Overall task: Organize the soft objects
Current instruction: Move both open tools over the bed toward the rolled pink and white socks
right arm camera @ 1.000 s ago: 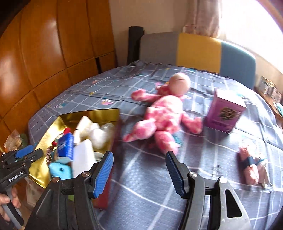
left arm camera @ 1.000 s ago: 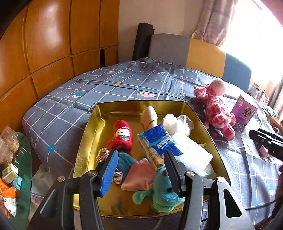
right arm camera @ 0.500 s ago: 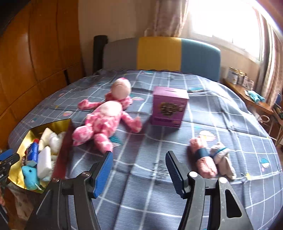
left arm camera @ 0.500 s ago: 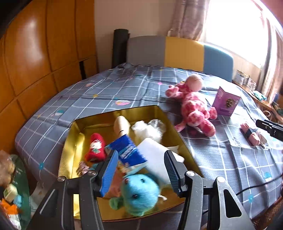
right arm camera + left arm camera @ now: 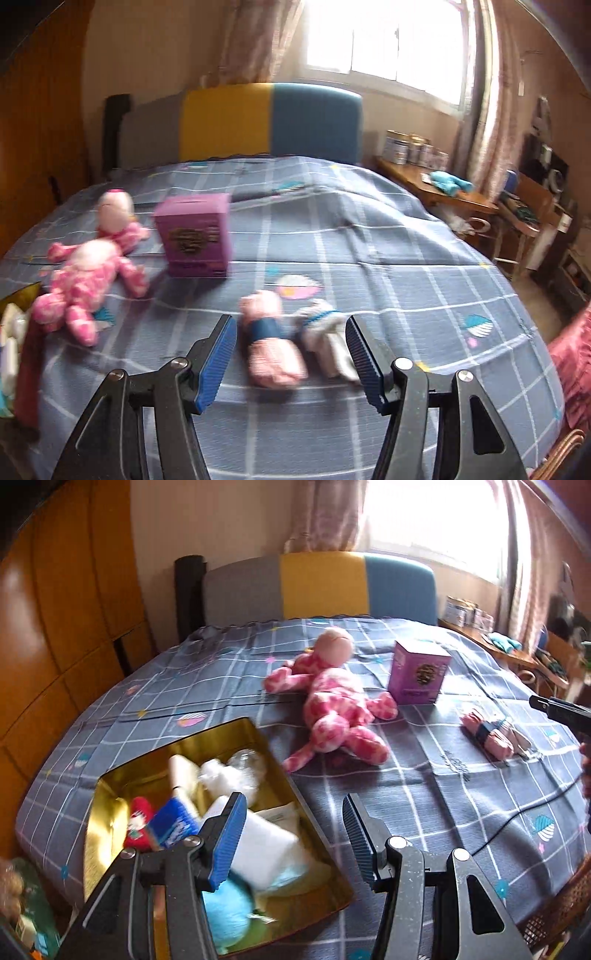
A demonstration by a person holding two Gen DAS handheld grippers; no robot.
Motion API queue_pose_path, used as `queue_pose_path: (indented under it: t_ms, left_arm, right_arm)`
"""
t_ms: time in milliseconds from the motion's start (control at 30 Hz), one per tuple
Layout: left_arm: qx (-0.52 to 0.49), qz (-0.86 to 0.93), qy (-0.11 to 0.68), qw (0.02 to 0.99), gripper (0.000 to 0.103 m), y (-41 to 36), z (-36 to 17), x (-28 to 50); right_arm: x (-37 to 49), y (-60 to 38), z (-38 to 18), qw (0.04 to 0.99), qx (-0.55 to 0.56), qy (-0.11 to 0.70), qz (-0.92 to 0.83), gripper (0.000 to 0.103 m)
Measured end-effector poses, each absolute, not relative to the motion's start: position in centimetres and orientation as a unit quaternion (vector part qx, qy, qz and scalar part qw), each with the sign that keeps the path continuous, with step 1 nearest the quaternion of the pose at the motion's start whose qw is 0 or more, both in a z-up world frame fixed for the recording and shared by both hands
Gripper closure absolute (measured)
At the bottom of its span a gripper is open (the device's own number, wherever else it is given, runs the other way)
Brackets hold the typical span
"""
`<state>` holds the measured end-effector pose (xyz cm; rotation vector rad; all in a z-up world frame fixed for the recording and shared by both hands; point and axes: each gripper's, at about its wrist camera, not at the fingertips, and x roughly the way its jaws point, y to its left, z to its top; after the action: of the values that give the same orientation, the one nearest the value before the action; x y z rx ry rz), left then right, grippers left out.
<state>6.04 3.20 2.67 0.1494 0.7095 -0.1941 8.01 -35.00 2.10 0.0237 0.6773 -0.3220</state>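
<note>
- The right tool (image 5: 291,354) hangs empty over the bed (image 5: 369,243), its jaws parted.
- Just beyond its tips lie a pink sock roll (image 5: 271,347) and a white sock roll (image 5: 327,338), side by side, both framed in the gap.
- Each roll's long axis runs near to far, in line with the fingers.
- The left tool (image 5: 293,836) is also released and empty, above the near right edge of the gold tray (image 5: 269,746), which already holds soft things.
- The rolls sit far right of the left tool, so the right hand is nearer.
- A pink plush toy (image 5: 334,705) and a purple box (image 5: 419,672) lie between tray and rolls.
</note>
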Motion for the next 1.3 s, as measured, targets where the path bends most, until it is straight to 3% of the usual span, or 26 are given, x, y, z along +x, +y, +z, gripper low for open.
queue_pose_path:
  t_ms: [300,833,1300]
  left_arm:
    - [0.111,-0.139,0.355,0.918,0.048,-2.8,2.2,7.4]
    - [0.151,-0.206,0.381,0.889,0.048,-12.4,0.0,10.1]
    - [0.109,-0.307,0.471,0.820,0.048,-21.4,-2.1,15.6]
  right_arm:
    - [6.9,-40.6,1.6,0.918,0.114,0.311,-0.217,0.041]
    - [6.0,-43.5,0.5,0.894,0.203,0.323,-0.236,0.041]
    - [4.6,-46.1,-0.1,0.872,0.277,0.313,-0.254,0.041]
